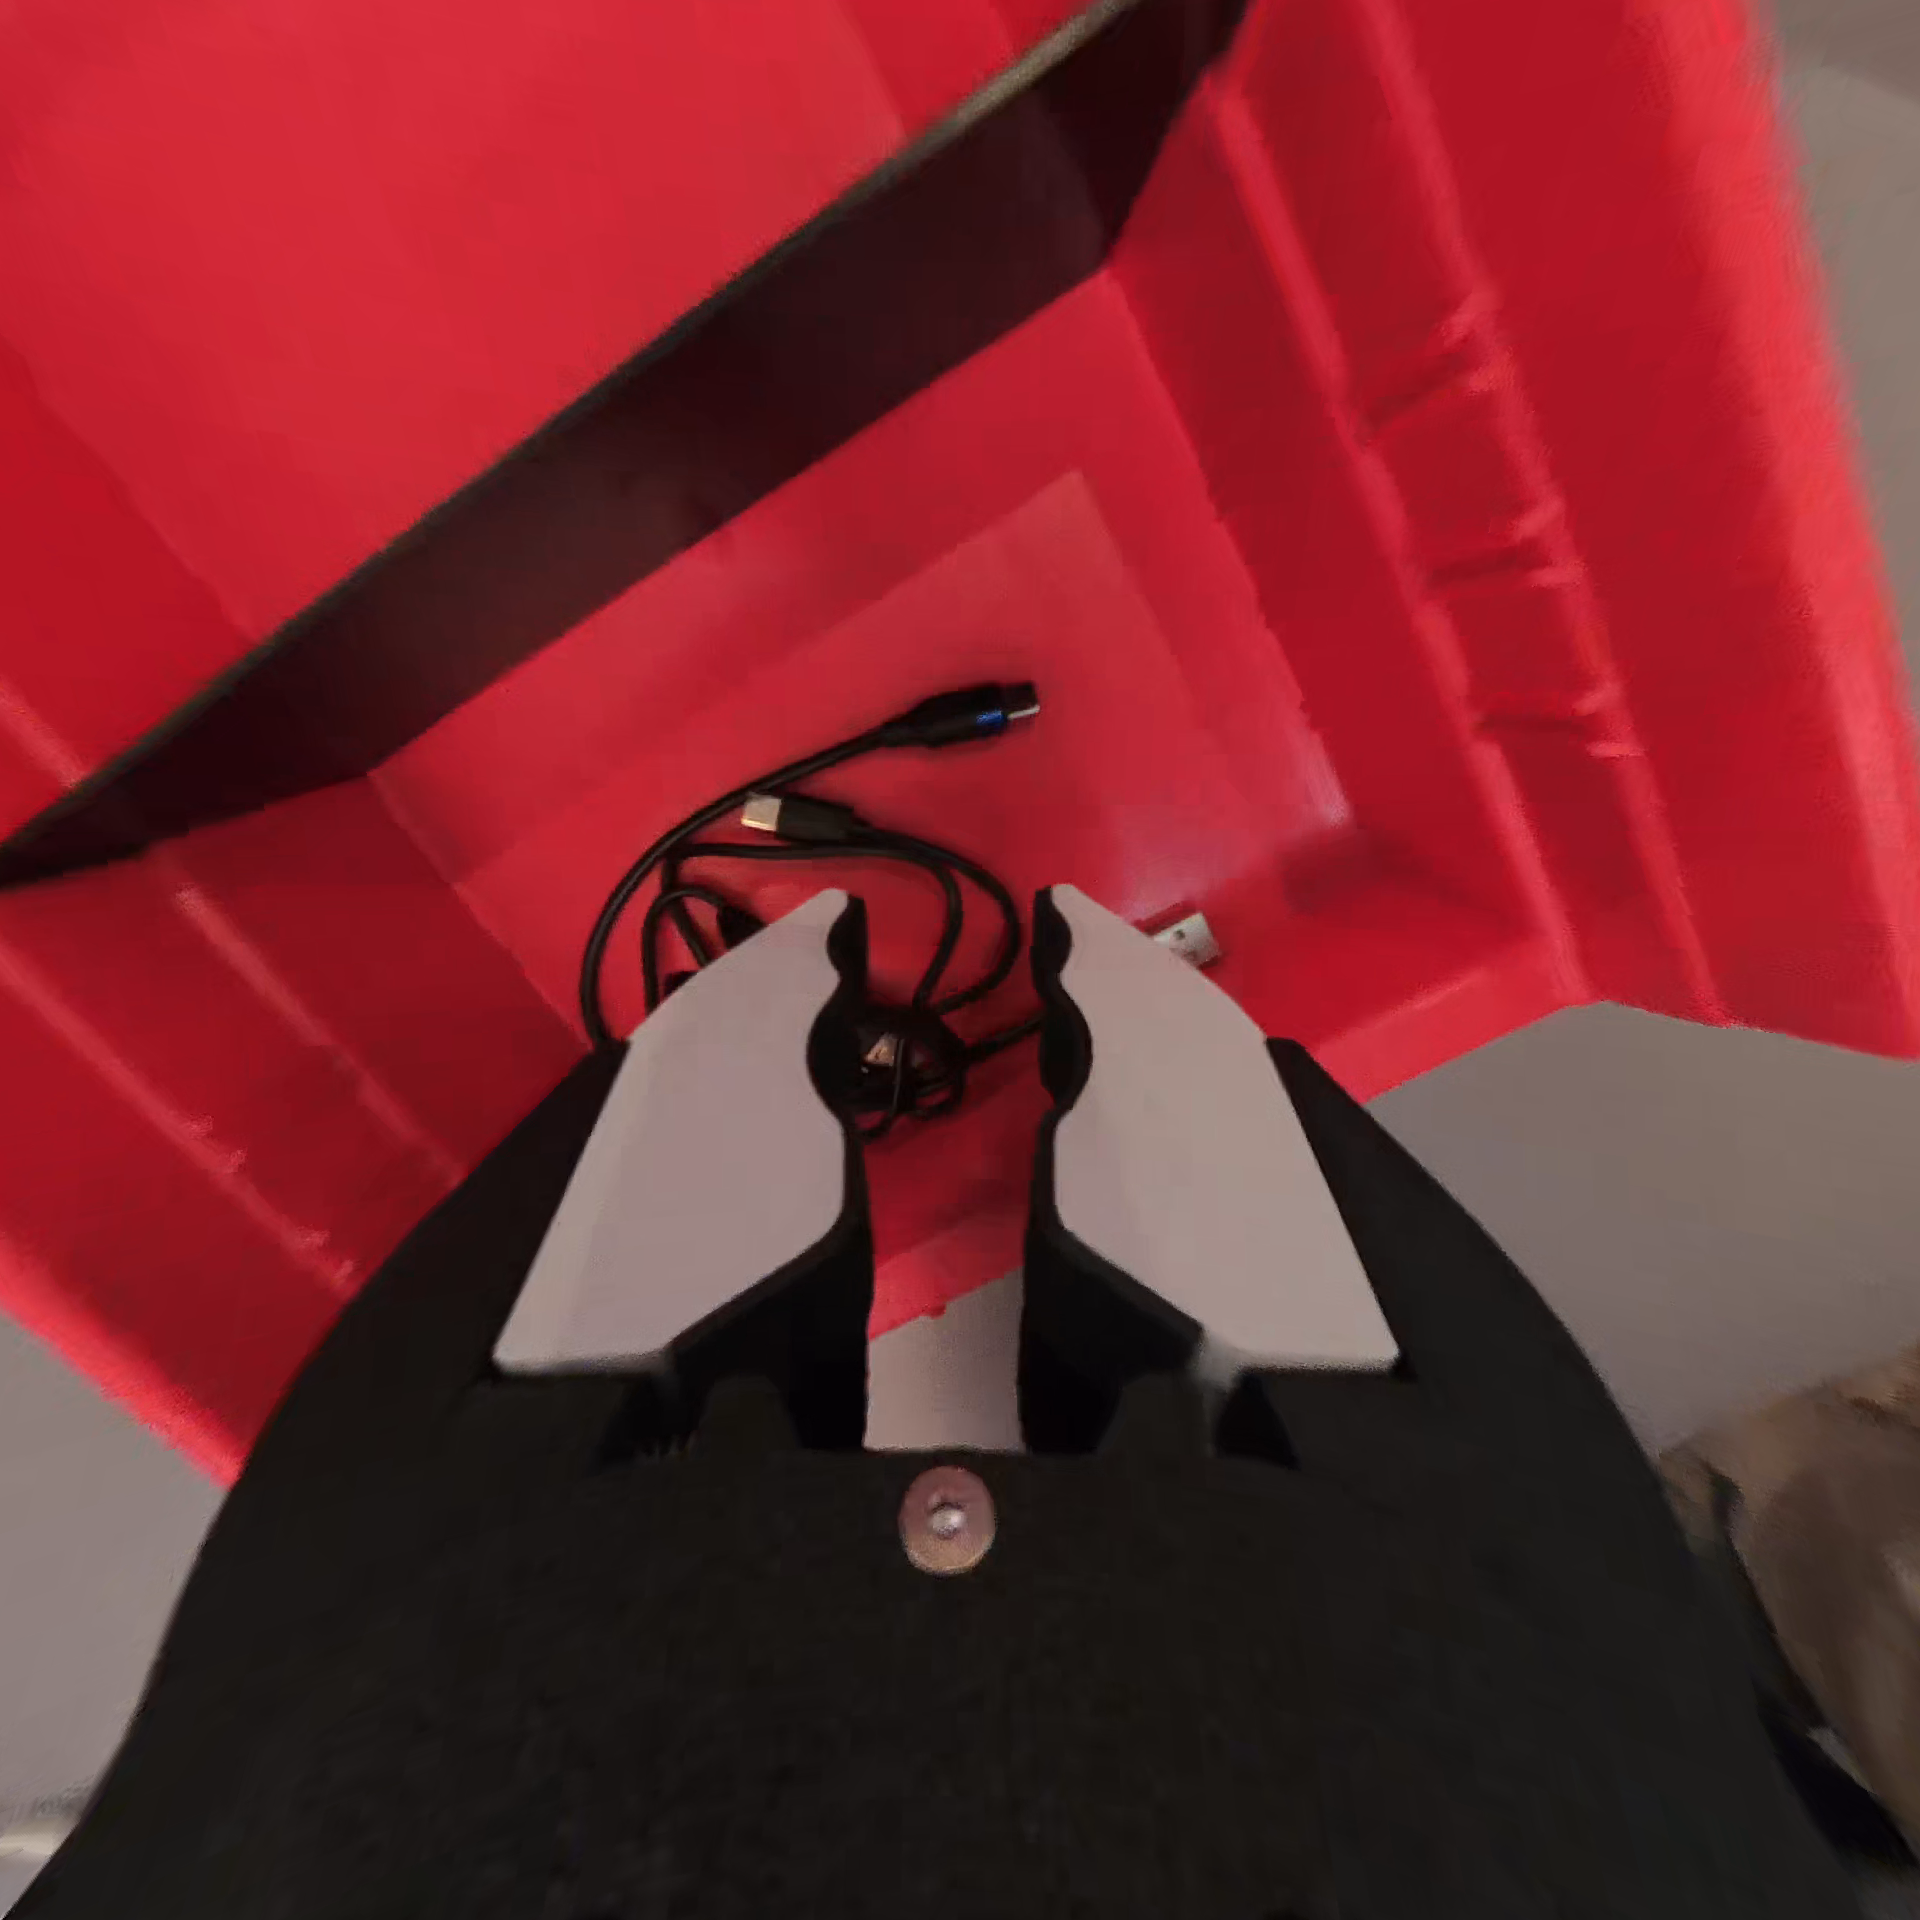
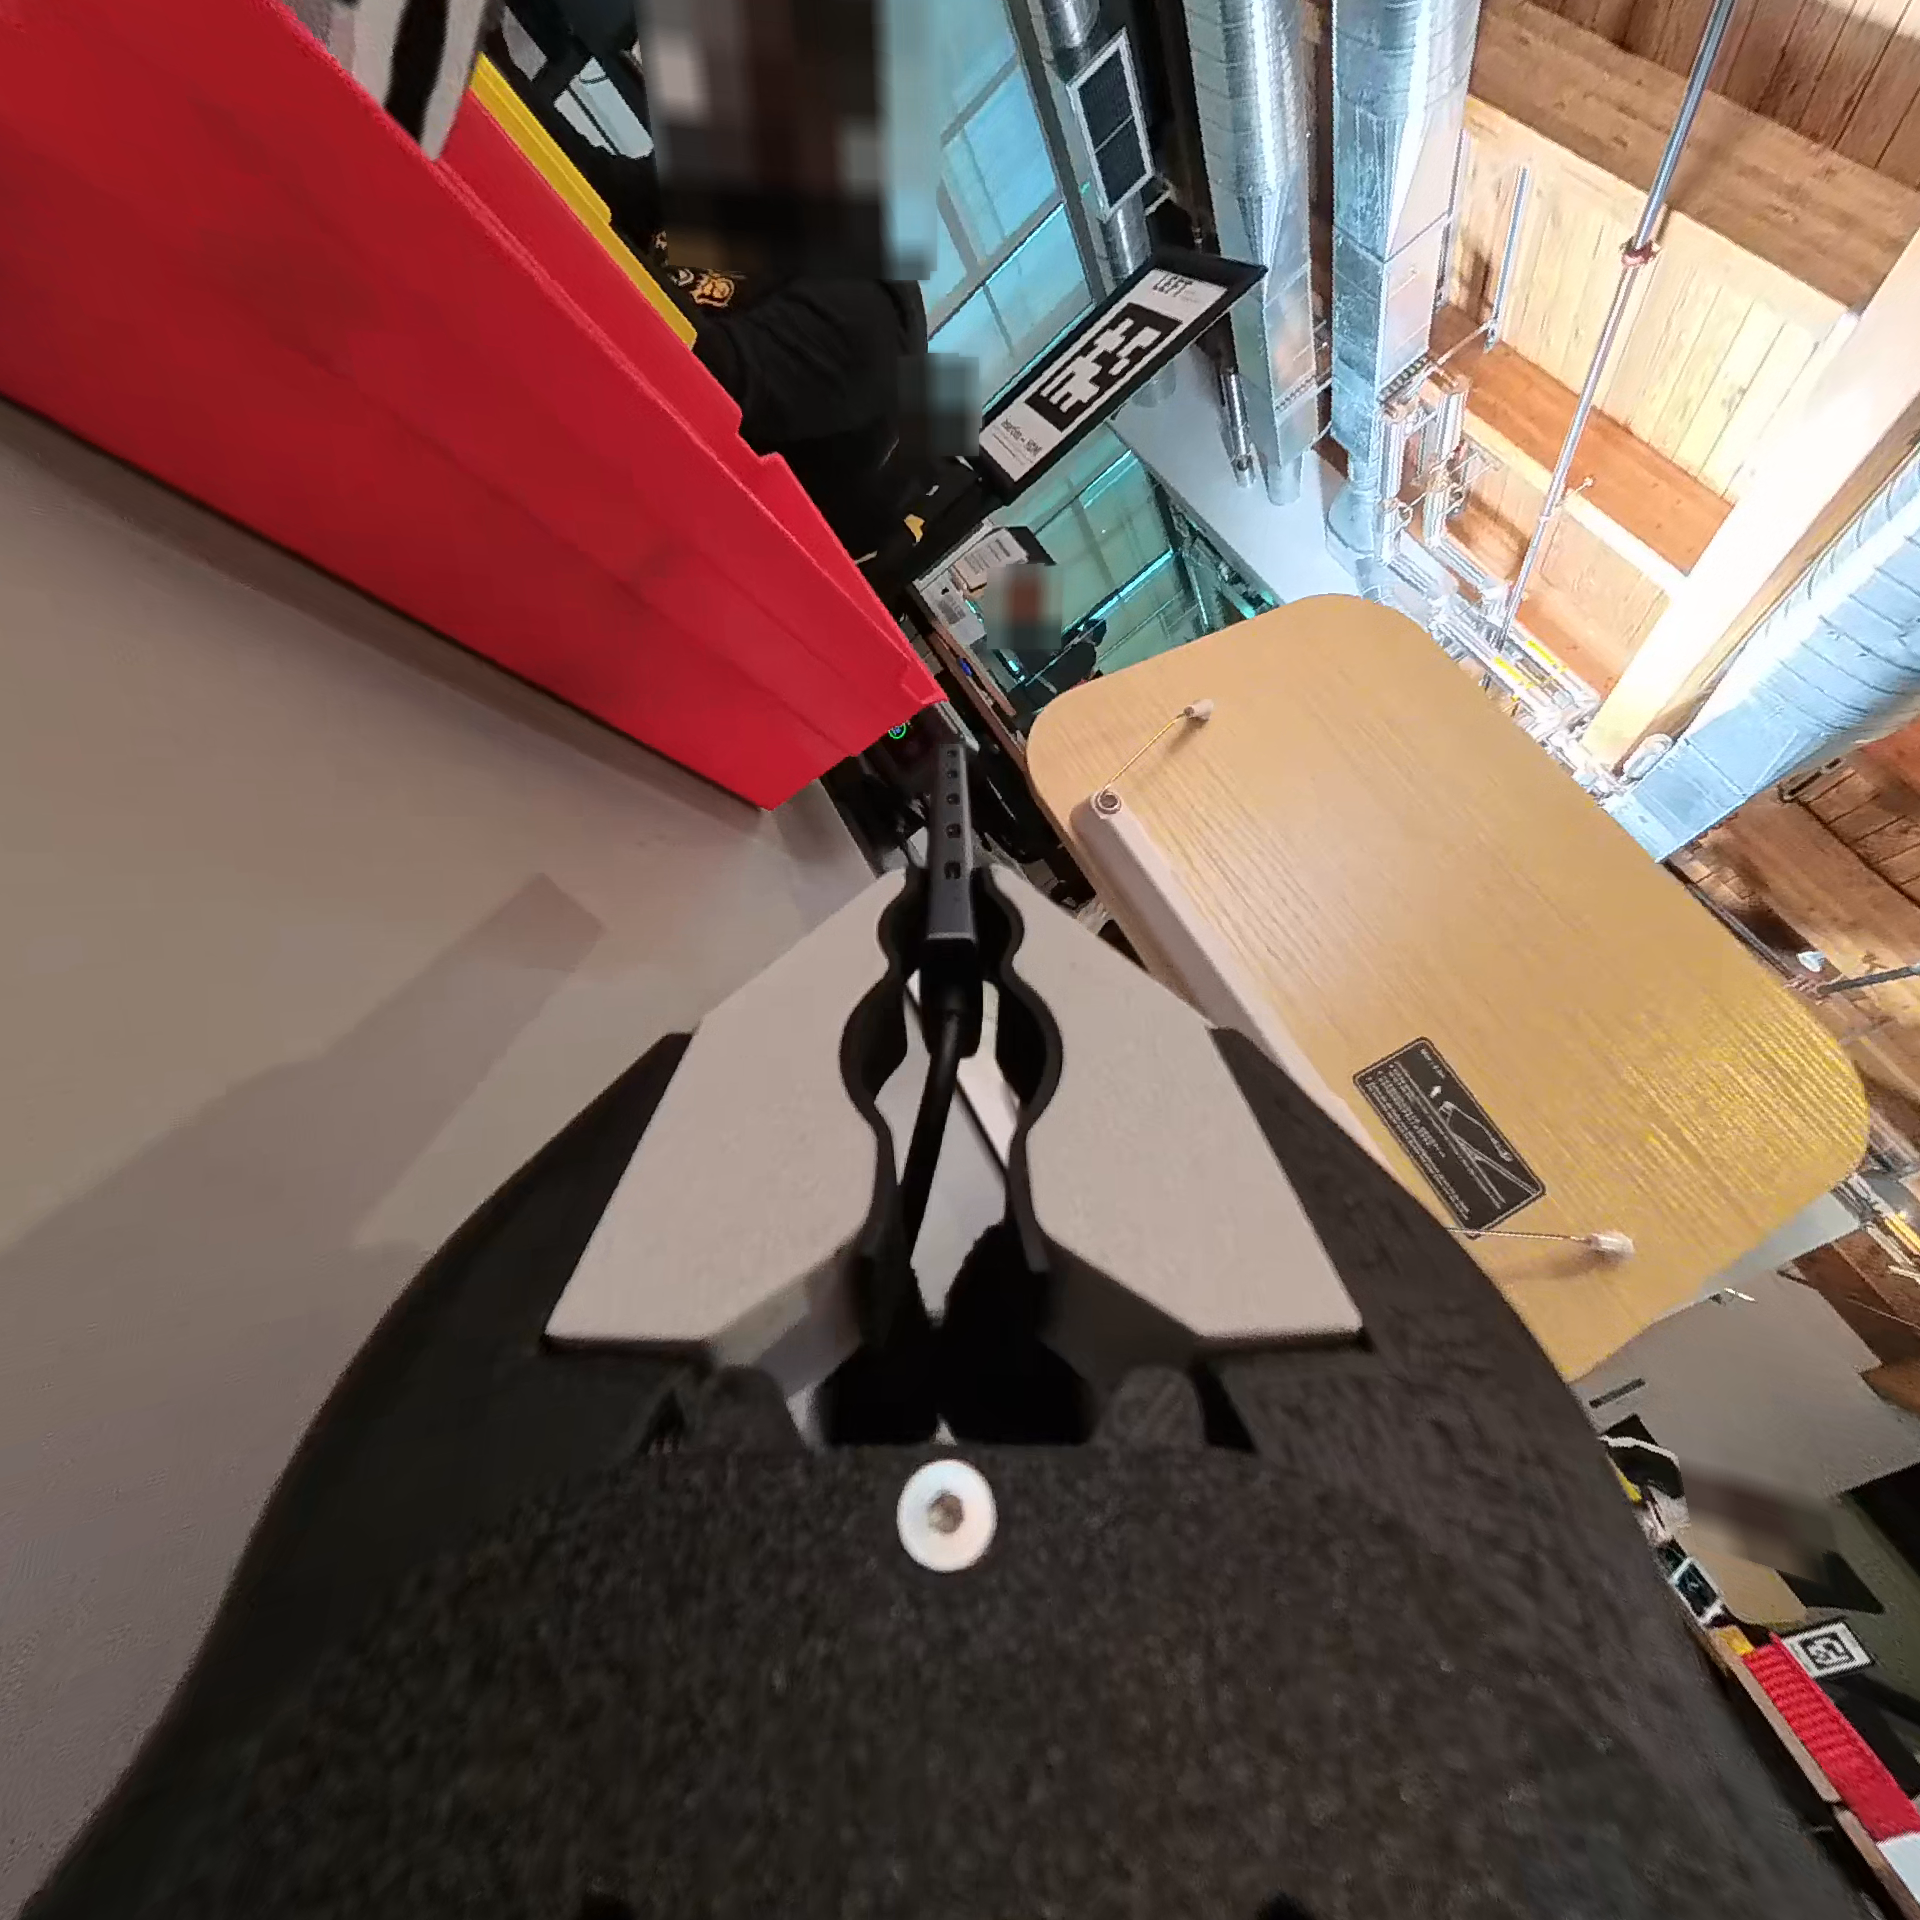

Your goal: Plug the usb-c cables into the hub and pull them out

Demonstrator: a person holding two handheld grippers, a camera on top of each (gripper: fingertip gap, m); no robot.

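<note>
slim dark hub (image 2: 951, 831), ribbed red plastic bin (image 1: 1351, 520)

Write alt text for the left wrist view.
The open left tool hovers over a red bin holding a tangle of black USB-C cables, two plugs lying free. A small silver piece sits beside the tangle.

Motion blur softens the red bin (image 1: 1351, 436), its walls running off the top and left edges. The tangled black cables (image 1: 810, 883) on the bin's floor pass behind the left gripper's fingers (image 1: 727, 1091), coils partly hidden. The small silvery piece (image 1: 1184, 935) near the bin's right wall is half covered, kind unclear.
</note>
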